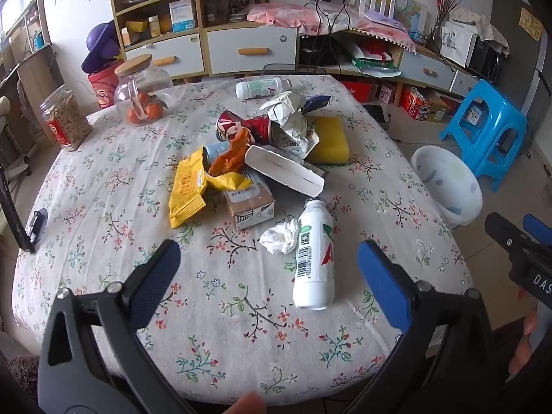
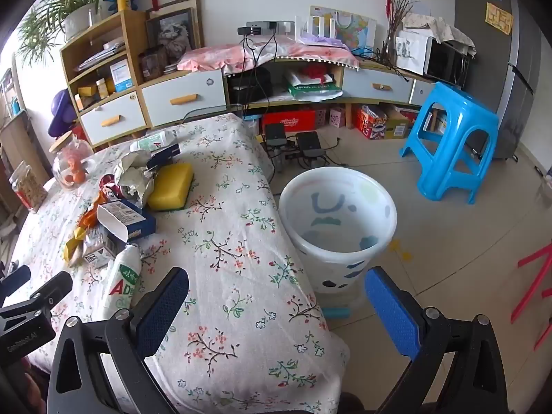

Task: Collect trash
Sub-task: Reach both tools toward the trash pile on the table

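Trash lies piled mid-table on the floral cloth (image 1: 103,179): a yellow wrapper (image 1: 188,186), a crushed red can (image 1: 241,127), crumpled paper (image 1: 289,114), a white box (image 1: 286,170), a small cardboard carton (image 1: 250,203), a tissue wad (image 1: 280,236) and a white bottle (image 1: 314,258) lying on its side. A second white bottle (image 1: 262,87) rests at the far edge. My left gripper (image 1: 269,265) hovers open over the near table, nothing between its fingers. My right gripper (image 2: 276,296) is open above the table's right edge, beside the white bin (image 2: 336,227) on the floor.
A yellow sponge (image 1: 327,139), a glass jar of oranges (image 1: 139,91) and a snack jar (image 1: 65,119) also sit on the table. A blue stool (image 2: 452,141) stands beyond the bin. Cabinets and cables line the back wall.
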`<state>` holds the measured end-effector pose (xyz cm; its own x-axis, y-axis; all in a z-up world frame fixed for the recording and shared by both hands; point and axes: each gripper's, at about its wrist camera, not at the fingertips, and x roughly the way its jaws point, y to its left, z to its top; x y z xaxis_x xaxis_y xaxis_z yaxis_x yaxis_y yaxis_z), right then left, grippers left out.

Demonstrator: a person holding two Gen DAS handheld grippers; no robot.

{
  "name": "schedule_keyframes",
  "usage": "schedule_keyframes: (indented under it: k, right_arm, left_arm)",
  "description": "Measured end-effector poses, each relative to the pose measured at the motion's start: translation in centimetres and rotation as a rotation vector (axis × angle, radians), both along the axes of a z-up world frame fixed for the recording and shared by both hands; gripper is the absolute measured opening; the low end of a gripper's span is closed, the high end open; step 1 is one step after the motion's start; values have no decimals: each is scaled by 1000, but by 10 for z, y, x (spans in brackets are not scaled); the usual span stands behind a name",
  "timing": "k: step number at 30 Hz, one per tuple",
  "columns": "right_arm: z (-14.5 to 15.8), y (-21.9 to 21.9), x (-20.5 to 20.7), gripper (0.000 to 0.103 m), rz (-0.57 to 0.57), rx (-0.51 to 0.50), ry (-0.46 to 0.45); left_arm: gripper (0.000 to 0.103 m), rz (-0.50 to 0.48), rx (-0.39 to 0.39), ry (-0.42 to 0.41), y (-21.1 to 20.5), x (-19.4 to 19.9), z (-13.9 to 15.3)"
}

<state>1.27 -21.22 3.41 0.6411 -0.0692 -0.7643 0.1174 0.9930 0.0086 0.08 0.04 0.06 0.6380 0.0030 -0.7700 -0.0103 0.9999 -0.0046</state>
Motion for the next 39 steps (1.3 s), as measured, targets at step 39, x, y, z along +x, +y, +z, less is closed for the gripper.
schedule_keyframes:
  k: [39]
  right_arm:
    - [-4,1,24,103,7,37,104]
  left_arm:
    - [102,0,-39,14,21,18,18]
